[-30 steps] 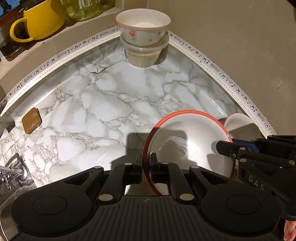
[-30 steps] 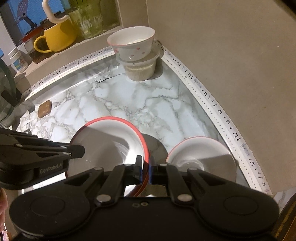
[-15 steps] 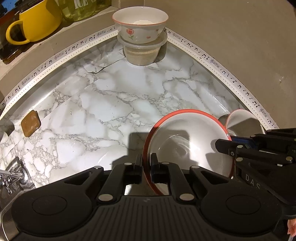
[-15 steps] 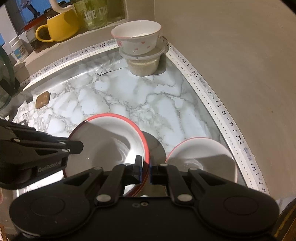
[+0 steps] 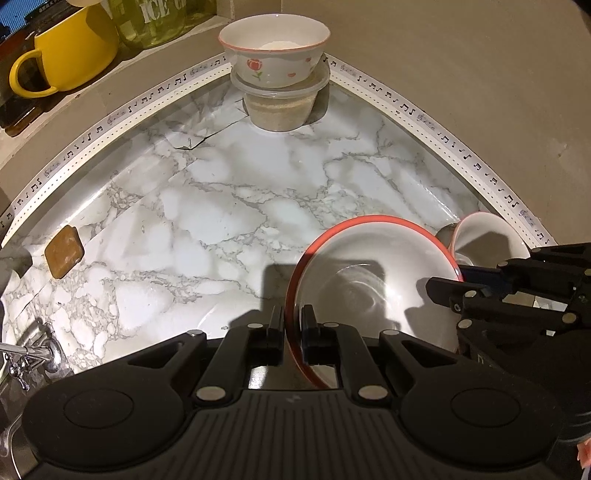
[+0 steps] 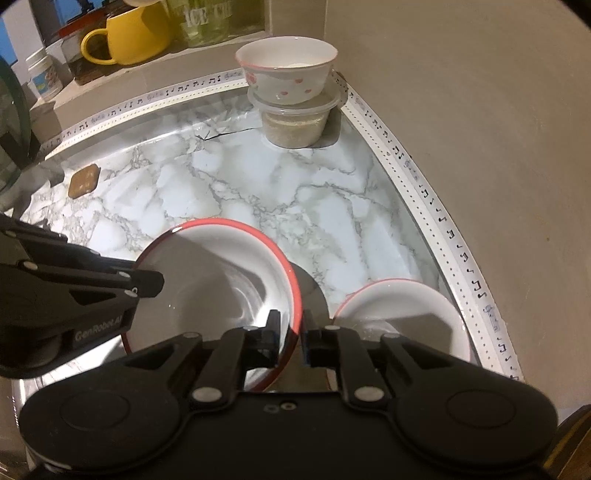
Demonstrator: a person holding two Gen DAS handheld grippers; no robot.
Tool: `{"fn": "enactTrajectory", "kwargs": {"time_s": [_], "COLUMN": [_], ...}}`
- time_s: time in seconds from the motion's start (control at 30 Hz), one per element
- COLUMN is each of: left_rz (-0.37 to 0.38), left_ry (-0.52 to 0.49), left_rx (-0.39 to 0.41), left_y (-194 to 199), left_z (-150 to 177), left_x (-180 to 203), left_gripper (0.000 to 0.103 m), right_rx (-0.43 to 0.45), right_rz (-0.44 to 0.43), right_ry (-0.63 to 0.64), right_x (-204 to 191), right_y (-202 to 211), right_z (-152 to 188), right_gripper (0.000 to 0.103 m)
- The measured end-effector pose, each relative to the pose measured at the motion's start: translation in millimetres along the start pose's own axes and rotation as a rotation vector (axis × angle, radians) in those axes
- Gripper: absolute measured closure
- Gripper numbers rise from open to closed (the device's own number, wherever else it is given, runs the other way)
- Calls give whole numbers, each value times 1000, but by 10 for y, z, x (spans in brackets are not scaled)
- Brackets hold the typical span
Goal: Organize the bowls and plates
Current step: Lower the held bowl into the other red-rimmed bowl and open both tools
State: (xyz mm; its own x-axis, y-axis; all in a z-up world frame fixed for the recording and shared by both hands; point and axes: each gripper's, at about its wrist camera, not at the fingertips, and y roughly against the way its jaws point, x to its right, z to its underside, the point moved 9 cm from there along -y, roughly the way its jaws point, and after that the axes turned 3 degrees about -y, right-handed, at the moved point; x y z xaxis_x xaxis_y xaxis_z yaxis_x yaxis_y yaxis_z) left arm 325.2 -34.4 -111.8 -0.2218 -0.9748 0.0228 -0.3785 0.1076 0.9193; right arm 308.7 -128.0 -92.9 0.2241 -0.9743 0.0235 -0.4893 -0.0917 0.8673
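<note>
A large white bowl with a red rim is held above the marble counter by both grippers. My left gripper is shut on its left rim. My right gripper grips its right rim, with the jaws a little wider than before. A smaller white bowl with a red rim sits on the counter to the right, by the wall. A flowered bowl sits on a plastic tub in the far corner.
A yellow mug and glass jars stand on the back ledge. A brown pad lies on the counter at left. A tap and sink edge are at the near left. The wall closes the right side.
Both grippers and the large bowl have moved forward toward the far corner. The right gripper's jaws have spread slightly on the rim.
</note>
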Motion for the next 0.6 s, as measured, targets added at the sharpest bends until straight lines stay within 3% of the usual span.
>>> {"fn": "enactTrajectory", "kwargs": {"time_s": [0.6], "left_rz": [66], "left_ry": [-1], "left_rx": [-4], "left_y": [69], "left_z": [8], "left_x": [9], "left_gripper": [95], "right_rx": [-45], "right_rz": [-69], "right_ry": [-45], "right_x": [81], "right_y": [-13], "right_z": [13], "right_gripper": [85]}}
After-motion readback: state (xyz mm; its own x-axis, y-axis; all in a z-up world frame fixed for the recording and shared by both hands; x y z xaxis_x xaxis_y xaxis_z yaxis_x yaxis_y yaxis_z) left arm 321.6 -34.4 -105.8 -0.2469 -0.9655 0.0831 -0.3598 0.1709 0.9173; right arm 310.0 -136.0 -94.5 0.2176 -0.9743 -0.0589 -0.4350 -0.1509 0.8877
